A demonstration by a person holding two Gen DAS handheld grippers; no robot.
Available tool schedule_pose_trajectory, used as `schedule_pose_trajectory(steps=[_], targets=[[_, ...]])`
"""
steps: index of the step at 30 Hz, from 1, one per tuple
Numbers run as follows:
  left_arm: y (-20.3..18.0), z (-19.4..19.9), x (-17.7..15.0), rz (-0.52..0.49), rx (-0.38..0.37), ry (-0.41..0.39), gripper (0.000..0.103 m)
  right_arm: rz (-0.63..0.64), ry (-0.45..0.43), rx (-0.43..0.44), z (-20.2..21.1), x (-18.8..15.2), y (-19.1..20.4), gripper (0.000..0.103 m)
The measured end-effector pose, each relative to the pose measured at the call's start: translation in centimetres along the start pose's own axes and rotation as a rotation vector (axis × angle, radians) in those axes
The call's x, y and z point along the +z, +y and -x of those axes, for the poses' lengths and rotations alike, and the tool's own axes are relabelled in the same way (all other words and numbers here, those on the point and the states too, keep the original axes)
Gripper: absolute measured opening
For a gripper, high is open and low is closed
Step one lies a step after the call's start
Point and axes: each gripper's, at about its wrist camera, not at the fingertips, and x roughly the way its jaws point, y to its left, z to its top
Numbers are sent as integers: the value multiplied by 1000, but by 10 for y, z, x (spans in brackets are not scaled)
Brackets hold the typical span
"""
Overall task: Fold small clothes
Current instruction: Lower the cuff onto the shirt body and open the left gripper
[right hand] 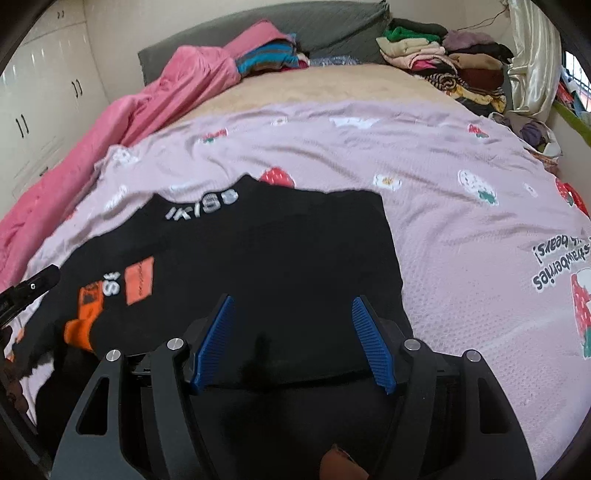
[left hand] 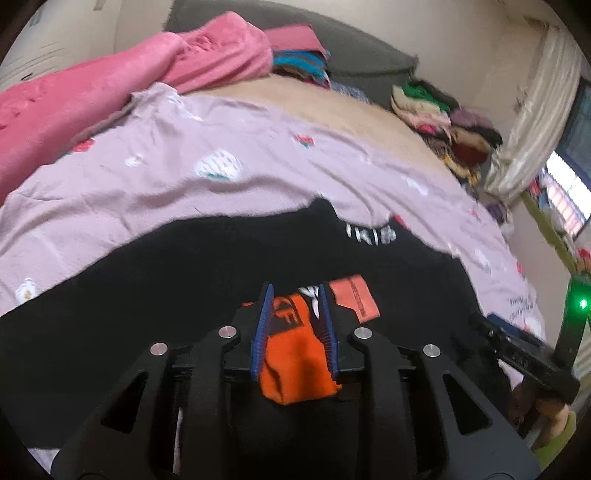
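Observation:
A black garment [right hand: 280, 258] with white "IKISS" lettering and orange patches lies on a pink strawberry-print sheet [right hand: 443, 221]; it also shows in the left wrist view [left hand: 221, 266]. My left gripper [left hand: 295, 295] is shut on a bunched orange part of the garment [left hand: 295, 362], near its left side. My right gripper [right hand: 291, 306] is open over the garment's near edge, black cloth lying between the blue pads [right hand: 369, 339]. The right gripper's body shows at the right edge of the left wrist view [left hand: 524, 350].
A pink blanket [right hand: 147, 107] lies along the bed's left side. Piles of folded clothes [right hand: 443, 62] sit at the far right by the grey headboard [right hand: 332, 26]. White wardrobes [right hand: 40, 92] stand on the left. A curtain and window are at right.

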Motion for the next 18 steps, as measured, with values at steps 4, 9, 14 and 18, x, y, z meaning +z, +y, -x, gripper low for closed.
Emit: schedule_pose_trajectory(steps=[4,9,14,18], targets=[[-8,-23,-13,-6,-60,129,31,-9,46,-8,-12,-9,-6,65],[-6,-37,-25,-14,-31,200,41,-49,109,-17,-25,-21,-20,64],[-3,-36,-30,-16,-19,207,43,-53,91,-14,-19,-24,-20,65],[0,-29,-32,-9,-6,193,54,-68,50,-4,-3,-27,-20,68]])
